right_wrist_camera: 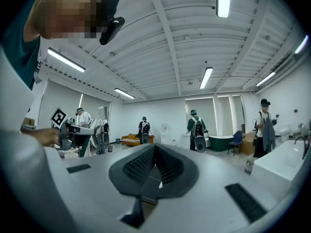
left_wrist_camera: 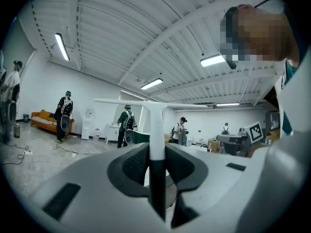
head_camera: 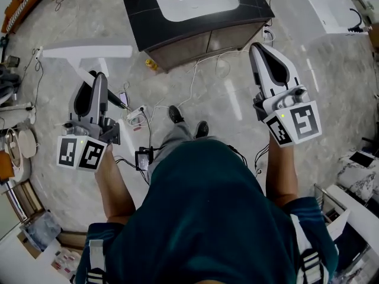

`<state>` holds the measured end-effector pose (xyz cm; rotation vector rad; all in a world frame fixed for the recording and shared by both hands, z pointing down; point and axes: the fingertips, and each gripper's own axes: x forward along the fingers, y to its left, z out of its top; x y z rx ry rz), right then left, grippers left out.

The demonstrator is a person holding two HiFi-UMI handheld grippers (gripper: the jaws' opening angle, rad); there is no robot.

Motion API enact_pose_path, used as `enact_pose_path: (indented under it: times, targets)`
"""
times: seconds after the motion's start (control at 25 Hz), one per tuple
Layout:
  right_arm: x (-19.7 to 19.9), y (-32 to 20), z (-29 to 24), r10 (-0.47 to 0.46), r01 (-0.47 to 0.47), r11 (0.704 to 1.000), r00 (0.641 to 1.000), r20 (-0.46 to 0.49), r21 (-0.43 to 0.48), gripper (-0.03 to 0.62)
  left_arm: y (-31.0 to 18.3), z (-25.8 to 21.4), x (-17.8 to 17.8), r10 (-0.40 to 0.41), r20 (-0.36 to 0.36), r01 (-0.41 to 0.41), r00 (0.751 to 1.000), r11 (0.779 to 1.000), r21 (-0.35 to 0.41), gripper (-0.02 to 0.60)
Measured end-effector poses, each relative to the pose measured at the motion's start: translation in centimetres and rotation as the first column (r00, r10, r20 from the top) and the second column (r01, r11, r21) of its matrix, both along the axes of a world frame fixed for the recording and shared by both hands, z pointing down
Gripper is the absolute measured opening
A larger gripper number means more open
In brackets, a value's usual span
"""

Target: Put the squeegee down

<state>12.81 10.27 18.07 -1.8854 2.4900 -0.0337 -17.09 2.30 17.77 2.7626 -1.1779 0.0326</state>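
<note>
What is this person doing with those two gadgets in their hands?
A person stands holding a gripper in each hand. The left gripper has its jaws closed on the handle of a white squeegee, which is held up in the air and has not yet been put down. The right gripper is empty, with its jaws together. A dark sink cabinet stands just ahead.

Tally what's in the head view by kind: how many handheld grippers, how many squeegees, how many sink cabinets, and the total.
Grey-and-white handheld grippers: 2 (left gripper, right gripper)
White T-shaped squeegee: 1
Dark sink cabinet with white basin: 1
Total: 4
</note>
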Motion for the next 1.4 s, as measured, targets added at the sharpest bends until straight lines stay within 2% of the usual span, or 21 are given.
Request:
enact_pose_path:
  times: [0.44, 0.76, 0.88, 1.04, 1.2, 1.4]
  targets:
    - [-0.9, -4.1, -2.3, 0.085, -0.085, 0.996, 0.995, -0.054, 0.004, 0.005, -6.2, -0.7, 0.4, 0.086, -0.026, -0.086, 0.996, 0.996, 0.003, 0.091]
    - [-1.6, -7.9, -1.3, 0.135, -0.135, 0.991, 0.99, -0.03, -0.001, 0.005, -11.6, -0.1, 0.0, 0.139, -0.045, -0.14, 0.989, 0.99, -0.009, 0.091]
    - [-2.4, -9.4, -2.4, 0.154, -0.154, 0.988, 0.986, -0.065, 0.006, 0.005, -13.3, 0.0, -0.3, 0.157, -0.041, -0.158, 0.987, 0.988, 0.0, 0.091]
    - [-3.1, -10.2, -1.9, 0.13, -0.131, 0.991, 0.989, -0.064, 0.001, 0.005, -13.8, 0.0, -1.0, 0.147, -0.055, -0.148, 0.988, 0.989, -0.008, 0.091]
    - [-2.3, -11.8, -2.1, 0.117, -0.116, 0.993, 0.991, -0.061, 0.012, 0.005, -14.2, 0.1, -1.1, 0.125, -0.046, -0.125, 0.991, 0.992, -0.009, 0.091]
    - [-1.2, -14.5, -1.9, 0.07, -0.069, 0.997, 0.996, -0.051, 0.028, 0.005, -14.5, 0.7, -1.4, 0.061, -0.03, -0.061, 0.998, 0.998, -0.013, 0.091]
